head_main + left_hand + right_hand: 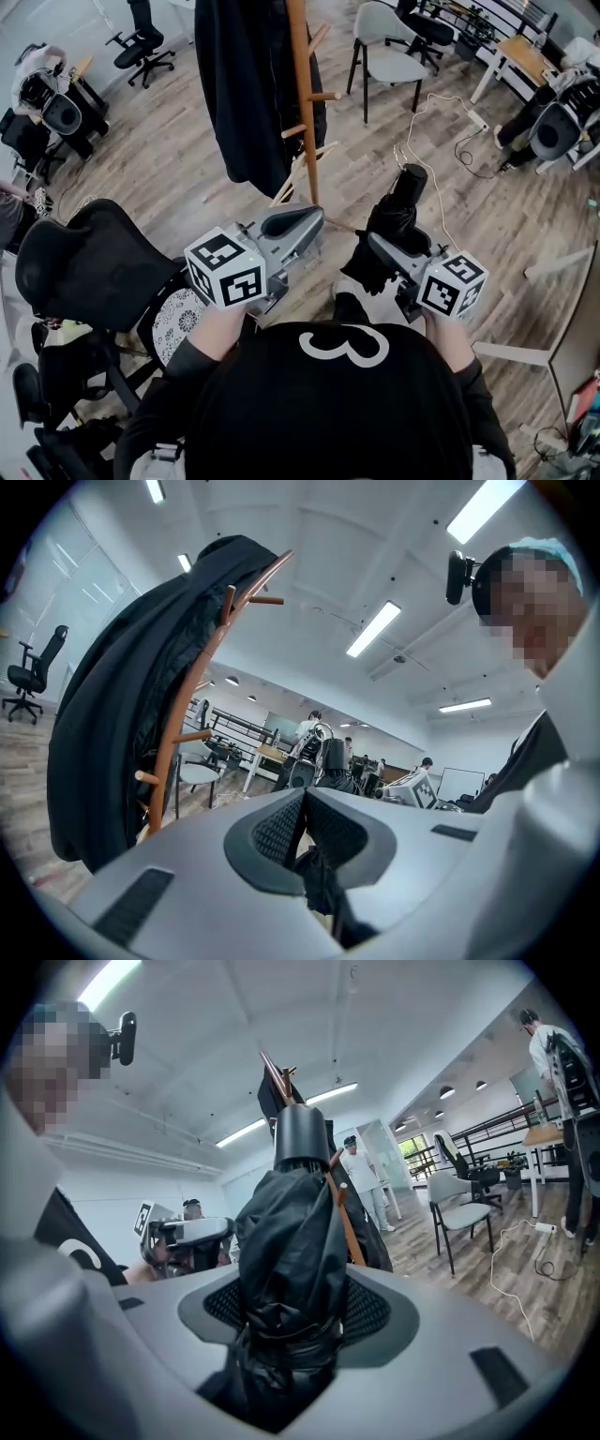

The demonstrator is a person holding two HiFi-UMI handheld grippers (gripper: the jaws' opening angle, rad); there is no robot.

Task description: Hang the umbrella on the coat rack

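My right gripper [389, 246] is shut on the folded black umbrella [392, 223]. It grips the bunched fabric, and the umbrella's round end cap [301, 1136] points up and away from me. In the right gripper view the umbrella [286, 1269] fills the space between the jaws. The wooden coat rack [302, 103] stands just ahead, with short pegs and a black coat [246, 89] hanging on its left side. My left gripper [298, 225] is raised near the rack's foot, jaws together. A dark shred [319, 883] shows behind its pads; I cannot tell what it is.
A black office chair [89, 267] stands close at my left. A grey chair [386, 58] and a white cable [441, 131] on the wood floor lie ahead to the right. Desks, equipment and several people are farther off around the room.
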